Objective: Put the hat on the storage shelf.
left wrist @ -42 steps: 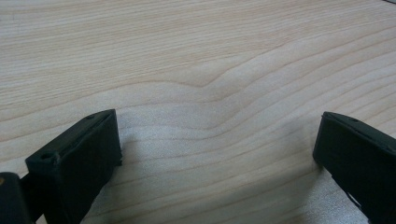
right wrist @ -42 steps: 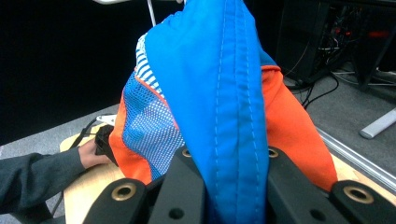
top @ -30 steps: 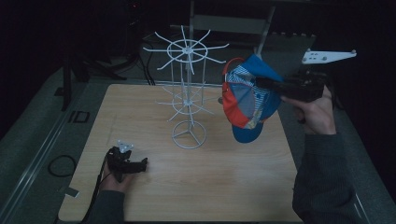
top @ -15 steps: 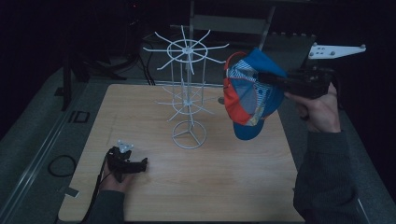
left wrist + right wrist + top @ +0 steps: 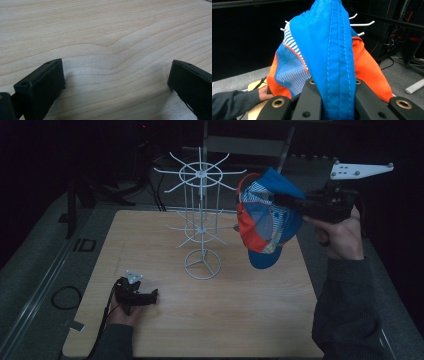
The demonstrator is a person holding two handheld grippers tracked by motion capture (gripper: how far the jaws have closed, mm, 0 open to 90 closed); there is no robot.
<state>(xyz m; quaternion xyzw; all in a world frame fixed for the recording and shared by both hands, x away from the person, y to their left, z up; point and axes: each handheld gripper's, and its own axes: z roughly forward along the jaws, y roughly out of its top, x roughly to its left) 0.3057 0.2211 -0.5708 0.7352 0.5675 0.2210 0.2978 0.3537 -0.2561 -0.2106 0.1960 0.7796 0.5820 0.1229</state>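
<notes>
- The right gripper (image 5: 280,200) was clamped on a fold of the blue, orange and striped cap (image 5: 267,222), holding it in the air above the right edge of the table (image 5: 240,320), close beside the white wire rack (image 5: 201,215); whether cap and rack touched could not be told.
- In the right gripper view the jaws pinched the cap's (image 5: 329,62) blue panel tight between them.
- The left gripper (image 5: 150,296) rested near the table's front left corner, its jaws spread wide over bare wood (image 5: 105,37), holding nothing.
- Compared with a second earlier, the cap sat slightly higher and further right; the left gripper had not shifted.
- The table was pale wood grain, the rack stood near its middle, and the room around was dark, with cables (image 5: 65,295) on the grey floor.
</notes>
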